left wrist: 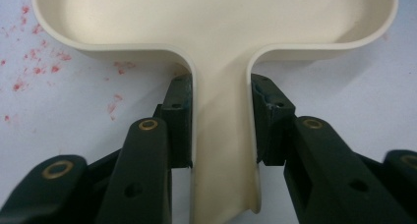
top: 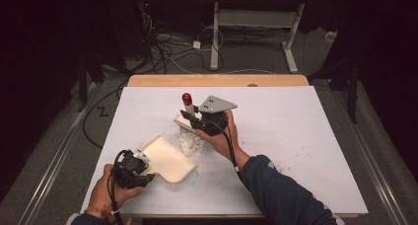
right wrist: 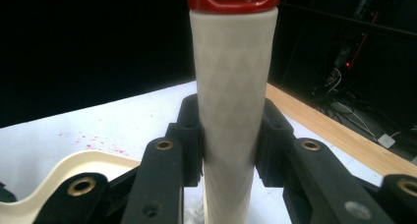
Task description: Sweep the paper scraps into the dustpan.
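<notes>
A cream dustpan (top: 170, 160) lies flat on the white table sheet (top: 296, 136), left of centre. My left gripper (top: 146, 172) is shut on its handle (left wrist: 223, 135), and in the left gripper view the left gripper (left wrist: 223, 130) has one pad on each side of that handle. My right gripper (top: 195, 117) is shut on the white handle (right wrist: 231, 86) of a brush with a red cap (top: 187, 97). The brush head (top: 183, 122) rests at the far edge of a small pile of white paper shreds (top: 193, 144), just beyond the open mouth of the dustpan (right wrist: 74, 170).
Red specks (left wrist: 37, 67) dot the sheet near the pan. A wooden strip (top: 217, 80) forms the table's far edge. Behind the table, on the floor, are white desk legs (top: 215, 37) and tangled cables (top: 162, 47). Dark surroundings on both sides.
</notes>
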Tool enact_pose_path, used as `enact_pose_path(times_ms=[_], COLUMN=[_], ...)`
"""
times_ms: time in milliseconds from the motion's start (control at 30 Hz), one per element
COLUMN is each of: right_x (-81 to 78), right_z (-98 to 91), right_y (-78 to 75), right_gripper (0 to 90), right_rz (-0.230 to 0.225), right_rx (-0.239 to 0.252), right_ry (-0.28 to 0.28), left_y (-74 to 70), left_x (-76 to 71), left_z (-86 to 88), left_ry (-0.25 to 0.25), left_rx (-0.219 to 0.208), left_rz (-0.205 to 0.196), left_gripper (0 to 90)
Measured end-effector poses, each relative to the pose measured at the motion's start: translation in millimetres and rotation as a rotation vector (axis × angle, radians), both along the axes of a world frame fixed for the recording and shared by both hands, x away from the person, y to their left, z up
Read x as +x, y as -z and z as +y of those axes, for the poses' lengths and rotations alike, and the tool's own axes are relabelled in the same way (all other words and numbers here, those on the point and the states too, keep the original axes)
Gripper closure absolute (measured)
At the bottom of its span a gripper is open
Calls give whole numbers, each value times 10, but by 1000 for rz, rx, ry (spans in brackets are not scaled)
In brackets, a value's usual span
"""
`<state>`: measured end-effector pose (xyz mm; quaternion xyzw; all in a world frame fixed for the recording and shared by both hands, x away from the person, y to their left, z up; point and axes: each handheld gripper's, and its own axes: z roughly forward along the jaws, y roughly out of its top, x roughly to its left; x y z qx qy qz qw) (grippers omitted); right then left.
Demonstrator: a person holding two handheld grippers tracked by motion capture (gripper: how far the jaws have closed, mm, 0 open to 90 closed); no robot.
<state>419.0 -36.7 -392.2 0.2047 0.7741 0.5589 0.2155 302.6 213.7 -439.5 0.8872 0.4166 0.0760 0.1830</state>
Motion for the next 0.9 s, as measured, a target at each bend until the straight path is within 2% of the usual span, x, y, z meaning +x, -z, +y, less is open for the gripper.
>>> enact_pose_path(times_ms=[200, 367, 433, 667, 767, 900], right_x=[-113, -250, -334, -459, -476, -468], right_z=[83, 216, 325, 441, 442, 412], right_y=[2, -5, -7, -48, -134, -191], right_gripper=[699, 701, 700, 701, 701, 701], right_rz=[10, 12, 2, -14, -42, -44], right_rx=[10, 17, 9, 11, 21, 34], right_ry=[-56, -136, -170, -221, -231, -228], left_y=[4, 25, 34, 45, 48, 50], left_x=[30, 39, 41, 36, 37, 37], left_z=[-24, -33, -34, -31, -30, -26], left_ry=[-3, -3, -4, -6, -5, 0], left_rx=[-2, 3, 4, -1, 2, 4], left_rz=[7, 13, 14, 16, 12, 12], left_gripper=[631, 631, 631, 631, 631, 631])
